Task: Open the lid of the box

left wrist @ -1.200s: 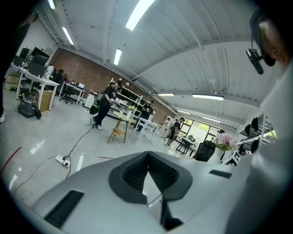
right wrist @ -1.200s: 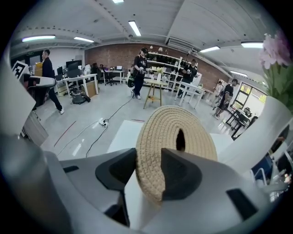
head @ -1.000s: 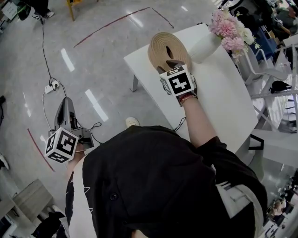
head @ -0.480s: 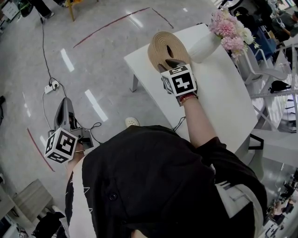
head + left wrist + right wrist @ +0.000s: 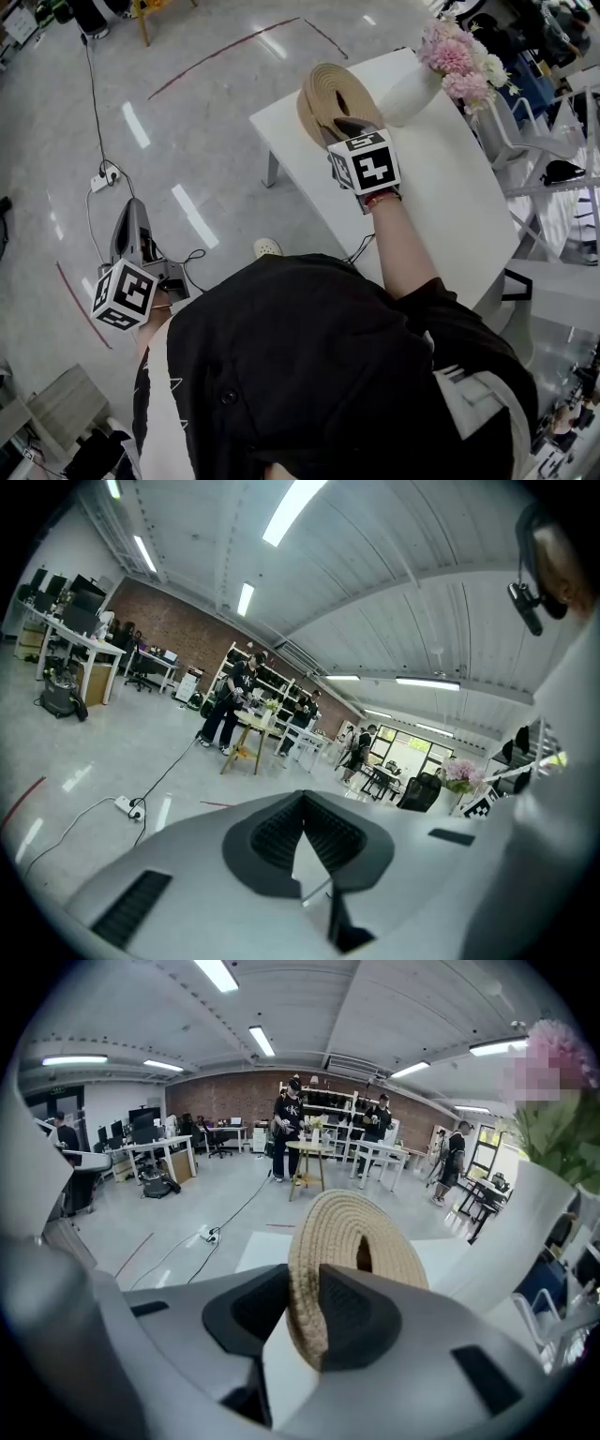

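A round woven straw lid stands tilted at the far left corner of the white table. My right gripper reaches it from the near side. In the right gripper view the lid's near rim sits between the two dark pads, and my right gripper is closing on it, both pads touching the weave. I cannot make out the box body under the lid. My left gripper hangs low over the floor at the left, away from the table. In its own view my left gripper is shut and holds nothing.
A white vase with pink flowers stands just right of the lid, close to my right gripper. A power strip and cables lie on the floor to the left. Chairs stand beyond the table's right side.
My right gripper has edged slightly right and nearer with the lid's rim between its jaws. The left gripper has not moved.
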The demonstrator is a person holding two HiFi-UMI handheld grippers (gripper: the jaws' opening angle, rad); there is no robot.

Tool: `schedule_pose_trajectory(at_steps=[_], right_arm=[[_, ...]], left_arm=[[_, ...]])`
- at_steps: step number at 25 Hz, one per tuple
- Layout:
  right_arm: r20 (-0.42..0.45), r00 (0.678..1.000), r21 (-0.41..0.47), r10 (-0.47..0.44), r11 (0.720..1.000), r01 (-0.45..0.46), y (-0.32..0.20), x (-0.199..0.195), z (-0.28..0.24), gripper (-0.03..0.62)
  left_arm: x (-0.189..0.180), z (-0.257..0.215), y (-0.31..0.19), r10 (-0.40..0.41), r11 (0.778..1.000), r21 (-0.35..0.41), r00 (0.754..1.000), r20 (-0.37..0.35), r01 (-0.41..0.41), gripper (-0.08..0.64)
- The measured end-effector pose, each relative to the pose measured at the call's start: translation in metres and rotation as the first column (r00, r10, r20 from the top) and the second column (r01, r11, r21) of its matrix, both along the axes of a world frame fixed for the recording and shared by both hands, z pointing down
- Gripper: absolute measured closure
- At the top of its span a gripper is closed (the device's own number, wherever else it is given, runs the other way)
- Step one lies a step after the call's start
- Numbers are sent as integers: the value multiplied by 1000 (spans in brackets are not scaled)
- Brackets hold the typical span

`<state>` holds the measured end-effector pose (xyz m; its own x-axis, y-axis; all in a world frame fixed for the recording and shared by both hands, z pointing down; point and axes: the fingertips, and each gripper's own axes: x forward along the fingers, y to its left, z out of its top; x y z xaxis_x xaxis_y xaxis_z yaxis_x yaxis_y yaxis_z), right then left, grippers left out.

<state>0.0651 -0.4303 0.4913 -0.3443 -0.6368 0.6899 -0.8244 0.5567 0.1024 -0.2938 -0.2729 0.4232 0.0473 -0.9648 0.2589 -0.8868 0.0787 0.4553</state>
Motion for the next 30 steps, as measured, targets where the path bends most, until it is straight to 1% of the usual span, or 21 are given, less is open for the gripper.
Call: schedule_pose_trajectory(at_steps=[4,10,15,19,30], right_arm=[[17,1000,19,16,1000,-16,0,2,-8,492],[28,998,81,52,995,-54,-1,7,-21,505],[65,995,110,77,990,-84,-1,12,-33,511],[78,992,139,97,984,-107,-1,18,-43,515],[93,985,177,146,971,-161,10,33,-55,523]], left_arm=[[-2,2,4,-3,1000,-2,1000,-8,3,551],[-4,4,10,-8,1000,-2,1000,-14,8,551],[-5,1,16,-9,1000,6,1000,-12,9,551],[-5,-2,17,-6,1000,14,1000,-11,6,551],[0,-7,23,15,1000,27,1000,-15,-15,551]])
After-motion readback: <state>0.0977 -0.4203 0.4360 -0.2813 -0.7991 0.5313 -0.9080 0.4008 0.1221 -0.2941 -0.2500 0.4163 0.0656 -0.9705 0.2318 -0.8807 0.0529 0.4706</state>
